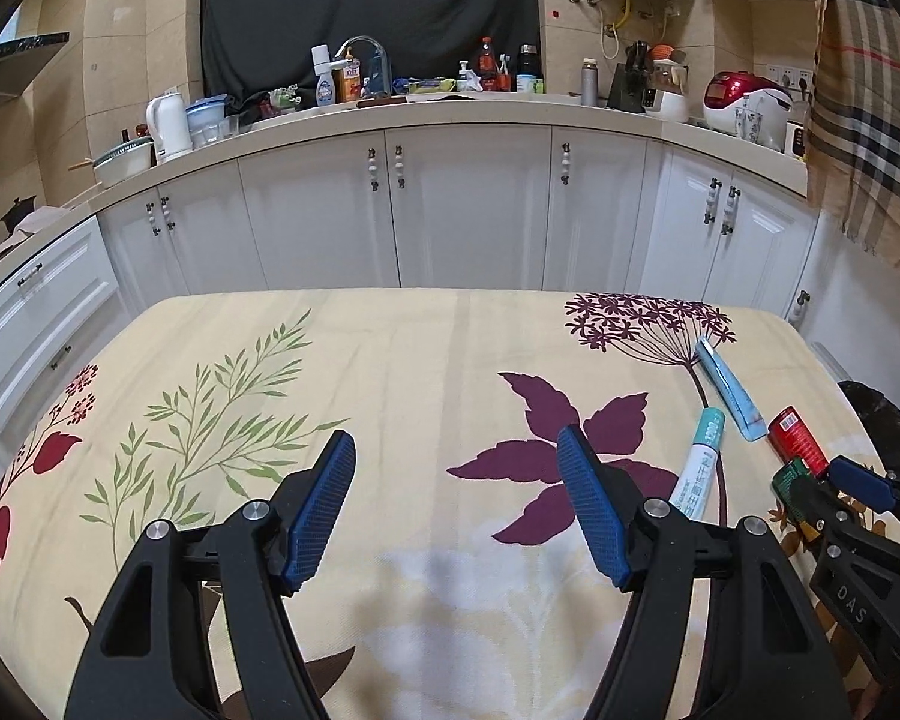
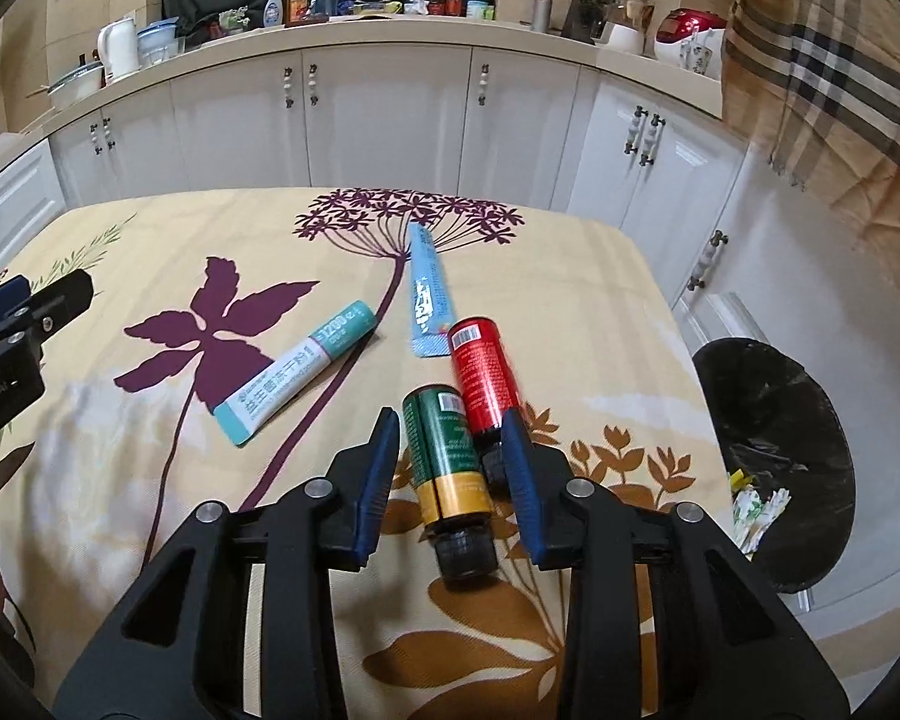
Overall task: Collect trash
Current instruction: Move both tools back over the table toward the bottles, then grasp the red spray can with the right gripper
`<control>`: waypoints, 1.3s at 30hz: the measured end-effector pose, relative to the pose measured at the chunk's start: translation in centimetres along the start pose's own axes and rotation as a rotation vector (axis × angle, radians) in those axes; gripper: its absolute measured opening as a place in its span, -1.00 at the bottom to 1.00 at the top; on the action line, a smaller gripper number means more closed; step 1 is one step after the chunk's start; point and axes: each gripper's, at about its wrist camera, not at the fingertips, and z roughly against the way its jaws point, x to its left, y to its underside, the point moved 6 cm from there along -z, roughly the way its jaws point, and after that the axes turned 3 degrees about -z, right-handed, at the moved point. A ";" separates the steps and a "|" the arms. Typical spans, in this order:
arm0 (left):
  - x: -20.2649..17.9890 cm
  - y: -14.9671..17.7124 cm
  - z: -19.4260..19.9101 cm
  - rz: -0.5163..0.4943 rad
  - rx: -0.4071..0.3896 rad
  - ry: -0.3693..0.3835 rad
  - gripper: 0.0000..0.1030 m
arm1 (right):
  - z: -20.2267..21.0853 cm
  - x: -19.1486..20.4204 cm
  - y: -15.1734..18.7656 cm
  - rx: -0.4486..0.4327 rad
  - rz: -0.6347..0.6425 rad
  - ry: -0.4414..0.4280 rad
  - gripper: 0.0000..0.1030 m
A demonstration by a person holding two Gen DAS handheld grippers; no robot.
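Several pieces of trash lie on the floral tablecloth (image 2: 600, 300). A green and yellow tube (image 2: 447, 462) with a black cap lies between the open fingers of my right gripper (image 2: 450, 438), untouched as far as I can see. A red tube (image 2: 483, 375) lies just beyond it, against the right finger. A white and teal tube (image 2: 297, 369) and a light blue tube (image 2: 427, 294) lie farther out. My left gripper (image 1: 456, 450) is open and empty over the cloth, left of the white and teal tube (image 1: 699, 468). The red tube (image 1: 798, 441) shows at the right.
A black-lined trash bin (image 2: 774, 438) with some paper scraps stands off the table's right edge. White cabinets (image 1: 468, 204) and a cluttered counter (image 1: 450, 105) run behind the table. A plaid cloth (image 2: 840, 60) hangs at the upper right.
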 end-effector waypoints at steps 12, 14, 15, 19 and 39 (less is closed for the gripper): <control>0.6 0.3 -0.2 0.007 0.009 0.003 0.32 | 0.2 -2.3 -0.3 -0.003 -0.071 -0.005 -0.34; 0.6 0.3 -0.3 0.013 0.014 0.004 0.32 | -0.1 -2.9 -0.6 0.000 -0.070 0.005 -0.34; 0.6 0.3 -0.3 0.015 0.016 0.006 0.32 | -0.2 -3.1 -0.8 0.004 -0.069 0.008 -0.34; 0.4 0.5 -0.3 0.012 0.017 0.007 0.32 | -0.4 -3.3 -0.9 0.017 -0.081 -0.014 -0.34; -0.4 1.1 -0.7 -0.001 0.033 0.018 0.32 | -2.0 -2.9 -1.0 0.049 -0.063 -0.024 -0.34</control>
